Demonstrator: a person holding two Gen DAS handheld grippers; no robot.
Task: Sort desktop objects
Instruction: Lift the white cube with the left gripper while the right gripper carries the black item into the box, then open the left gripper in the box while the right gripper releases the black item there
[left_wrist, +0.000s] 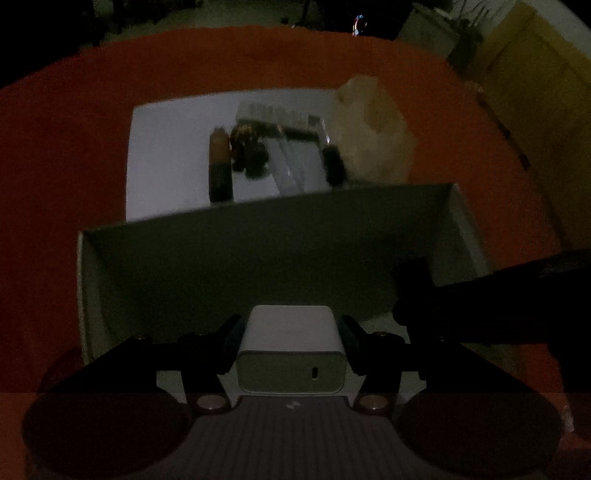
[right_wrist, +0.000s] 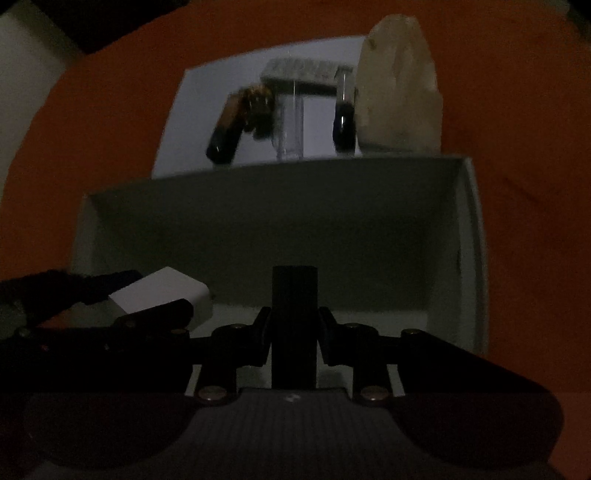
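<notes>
White charger (left_wrist: 291, 350) clamped in left hand-held gripper (left_wrist: 291, 345), black block (right_wrist: 294, 325) in right (right_wrist: 294, 341), inside box rim (left_wrist: 266, 206).

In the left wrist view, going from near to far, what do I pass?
Left gripper shut on the white charger → open grey box → white sheet with a brown-and-black tube → far red tabletop.

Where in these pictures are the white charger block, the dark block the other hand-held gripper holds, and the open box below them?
White charger block (left_wrist: 290, 354), left wrist view, on its face with the port.
Dark block (right_wrist: 294, 325), right wrist view, on its front face.
Open box (right_wrist: 273, 218), right wrist view, on its far inner wall.
</notes>
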